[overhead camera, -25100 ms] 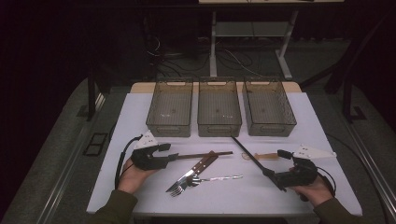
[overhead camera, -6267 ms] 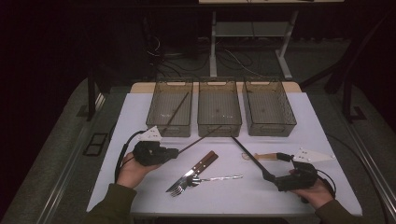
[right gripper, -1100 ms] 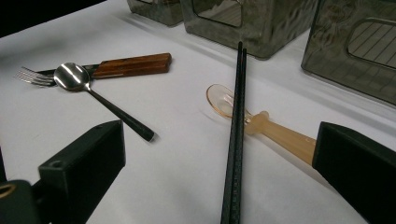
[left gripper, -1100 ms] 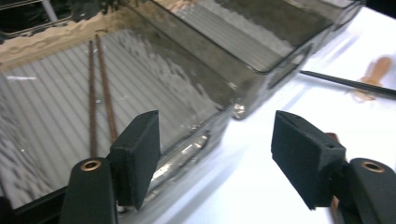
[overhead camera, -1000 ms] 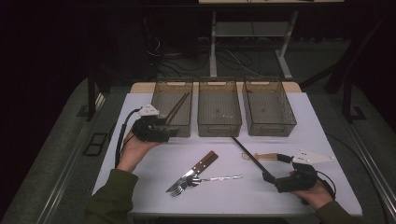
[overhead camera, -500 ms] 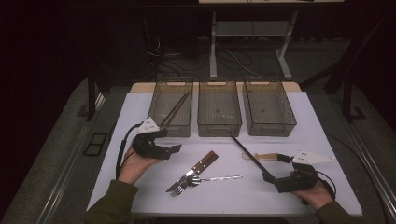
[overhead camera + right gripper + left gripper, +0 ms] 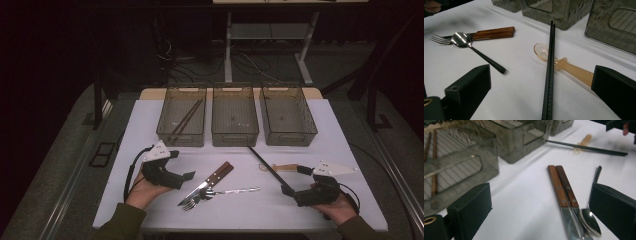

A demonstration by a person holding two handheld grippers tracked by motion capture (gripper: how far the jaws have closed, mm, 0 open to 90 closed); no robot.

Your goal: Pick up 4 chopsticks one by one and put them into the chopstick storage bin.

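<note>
— Surface?
— White desk [image 7: 150,125], lit, in a dark room. Grey floor [image 7: 60,165] all around, loose cables [image 7: 250,60] far behind, by the legs of a metal frame [image 7: 228,50].
— On it?
— Three clear bins [image 7: 235,137] in a row at the far side, with brown chopsticks [image 7: 186,117] in the left one. Near the middle, a wooden-handled knife and fork [image 7: 215,177], crossed by a steel spoon [image 7: 235,190]. Right of those, black chopsticks [image 7: 265,163] over a pale amber spoon [image 7: 285,167].
— Left tongs [image 7: 186,177]?
— Near left, just opened wide, empty, pointing at the knife and fork.
— Right tongs [image 7: 295,181]?
— Near right, wide, astride the black chopsticks, not pinching.
</note>
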